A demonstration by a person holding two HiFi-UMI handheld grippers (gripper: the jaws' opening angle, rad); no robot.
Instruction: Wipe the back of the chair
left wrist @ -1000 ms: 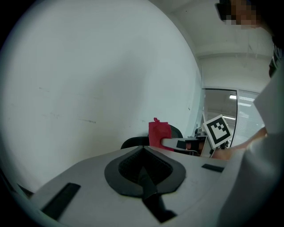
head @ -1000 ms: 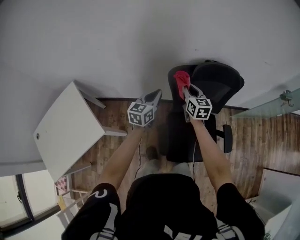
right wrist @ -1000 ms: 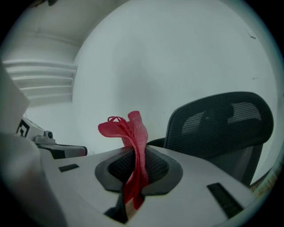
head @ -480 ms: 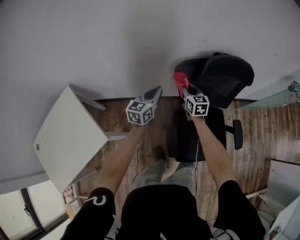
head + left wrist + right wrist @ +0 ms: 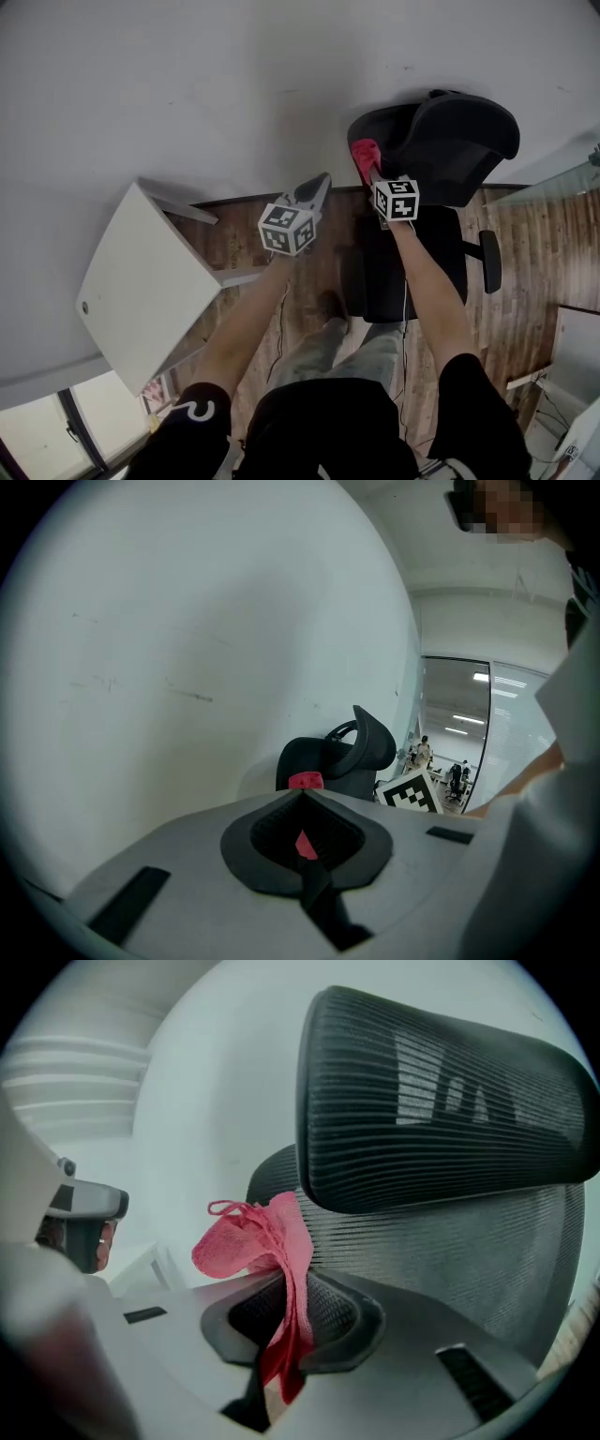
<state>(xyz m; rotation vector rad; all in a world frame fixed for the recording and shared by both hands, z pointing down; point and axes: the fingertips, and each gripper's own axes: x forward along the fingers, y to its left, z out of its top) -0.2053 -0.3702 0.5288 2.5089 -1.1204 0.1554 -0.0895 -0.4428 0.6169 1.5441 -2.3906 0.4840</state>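
Observation:
The black mesh office chair (image 5: 441,141) stands against the white wall, its backrest (image 5: 450,1241) and headrest (image 5: 441,1101) filling the right gripper view. My right gripper (image 5: 369,173) is shut on a red cloth (image 5: 364,156) at the left edge of the backrest. The cloth (image 5: 258,1237) bunches above the jaws, close to the mesh; contact cannot be made out. My left gripper (image 5: 321,180) hangs shut to the left of the chair, holding nothing. In the left gripper view the chair (image 5: 337,757) and the cloth (image 5: 305,781) lie beyond the shut left gripper (image 5: 302,795).
A white table (image 5: 141,272) stands to the left on the wood floor (image 5: 525,253). The white wall (image 5: 234,94) runs right behind the chair. A glass partition (image 5: 455,724) opens onto an office at the right. The chair's armrest (image 5: 489,261) sticks out right.
The person has stepped forward; in the head view the chair has shifted up and to the right. The right gripper has kept the cloth by the backrest's left edge. The left gripper has barely moved.

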